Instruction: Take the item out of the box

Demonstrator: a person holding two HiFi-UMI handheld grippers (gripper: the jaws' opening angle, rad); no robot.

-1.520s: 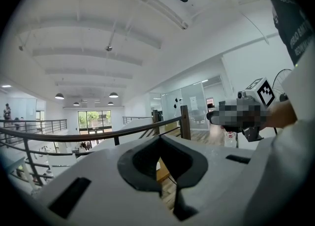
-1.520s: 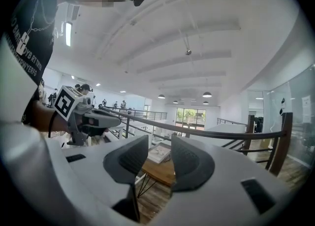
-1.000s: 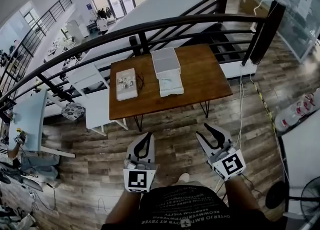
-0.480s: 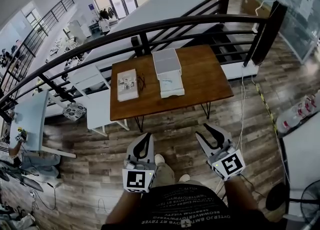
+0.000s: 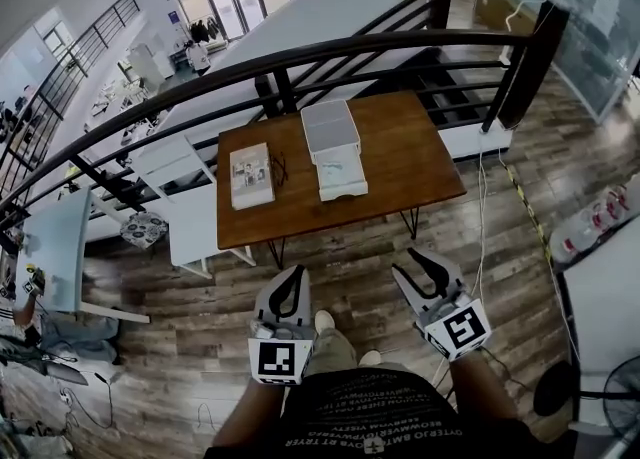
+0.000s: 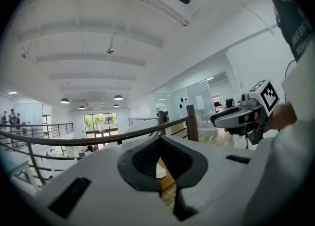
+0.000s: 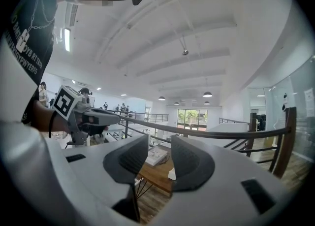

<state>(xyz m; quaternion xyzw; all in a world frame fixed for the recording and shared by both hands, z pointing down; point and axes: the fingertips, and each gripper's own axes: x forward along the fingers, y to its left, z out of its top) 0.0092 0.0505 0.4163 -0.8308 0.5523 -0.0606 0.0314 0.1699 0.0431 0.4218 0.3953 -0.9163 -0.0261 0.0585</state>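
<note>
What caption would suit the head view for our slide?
Left gripper and right gripper, both empty, face a wooden table bearing a white box.

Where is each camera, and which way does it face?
Head view: on the head, looking steeply down at table, left gripper, right gripper, shirt.
Left gripper view: on the left gripper, level past its shut fingers; right gripper at right.
Right gripper view: on the right gripper, level past open fingers; left gripper at left.
Both gripper views share table, railing.
</note>
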